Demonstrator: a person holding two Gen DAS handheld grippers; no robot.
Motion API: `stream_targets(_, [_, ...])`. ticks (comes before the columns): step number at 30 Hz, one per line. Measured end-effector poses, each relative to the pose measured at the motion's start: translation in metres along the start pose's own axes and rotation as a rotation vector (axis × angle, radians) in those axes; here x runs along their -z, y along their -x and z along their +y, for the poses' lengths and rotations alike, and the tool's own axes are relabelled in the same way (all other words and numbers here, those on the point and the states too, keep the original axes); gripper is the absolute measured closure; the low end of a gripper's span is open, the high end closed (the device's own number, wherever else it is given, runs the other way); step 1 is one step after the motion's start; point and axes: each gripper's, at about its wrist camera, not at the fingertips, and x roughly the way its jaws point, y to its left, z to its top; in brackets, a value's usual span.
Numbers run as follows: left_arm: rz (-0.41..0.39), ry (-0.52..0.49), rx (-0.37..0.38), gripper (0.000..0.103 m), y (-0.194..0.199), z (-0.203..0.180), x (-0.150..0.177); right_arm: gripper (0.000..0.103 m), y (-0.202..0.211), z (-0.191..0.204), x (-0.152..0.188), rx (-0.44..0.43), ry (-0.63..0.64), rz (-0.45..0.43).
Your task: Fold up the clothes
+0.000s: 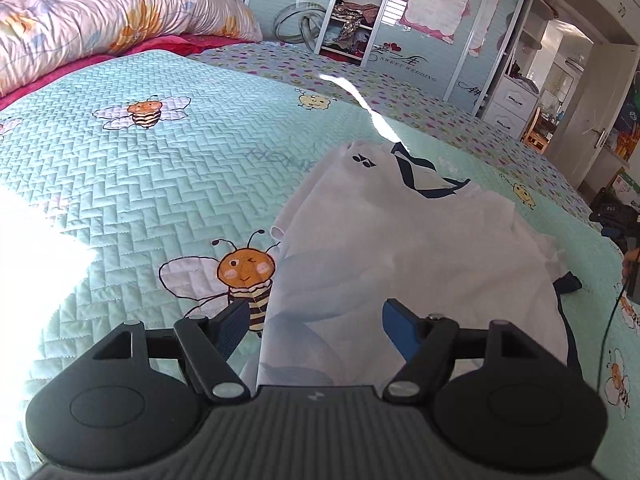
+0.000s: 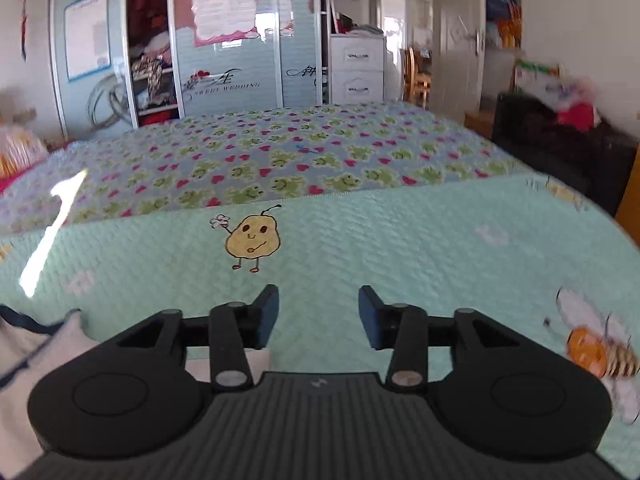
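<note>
A white garment with dark navy trim and a small logo lies crumpled on the mint bee-print quilt. My left gripper is open just above the garment's near end. The cloth lies under and between its blue pads, and the fingers do not press on it. In the right wrist view, my right gripper is open over bare quilt with nothing between its fingers. A corner of the white garment shows at that view's lower left, beside and partly under the left finger.
A floral duvet is piled at the head of the bed. A frog-and-heart blanket covers the far side. Beyond stand a sliding-door wardrobe, white drawers and an open door. A dark object with a cable sits at the bed's right edge.
</note>
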Motion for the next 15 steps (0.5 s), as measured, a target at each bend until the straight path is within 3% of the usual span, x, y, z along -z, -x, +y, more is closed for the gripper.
stream_targets(3, [0.005, -0.031, -0.012, 0.027, 0.015, -0.005, 0.008, 0.055, 0.042, -0.017, 0.041, -0.205, -0.135, 0.106])
stream_targets(7, [0.05, -0.056, 0.003, 0.027, 0.038, -0.013, 0.03, 0.051, 0.13, -0.031, 0.125, -0.501, -0.269, 0.308])
stream_targets(9, [0.066, -0.056, 0.023, 0.027, 0.051, -0.018, 0.044, 0.05, 0.179, -0.038, 0.162, -0.616, -0.318, 0.366])
stream_targets(11, [0.084, -0.053, 0.045, 0.027, 0.063, -0.024, 0.059, 0.044, 0.24, -0.043, 0.187, -0.712, -0.273, 0.344])
stream_targets(12, [0.093, -0.053, 0.056, 0.027, 0.068, -0.026, 0.066, 0.039, 0.268, -0.043, 0.195, -0.737, -0.207, 0.32])
stream_targets(13, [0.102, -0.053, 0.066, 0.027, 0.074, -0.029, 0.074, 0.026, 0.285, -0.039, 0.203, -0.714, -0.145, 0.318])
stream_targets(15, [0.118, -0.089, 0.079, 0.027, 0.082, -0.039, 0.089, 0.02, 0.315, -0.029, 0.219, -0.649, -0.027, 0.321])
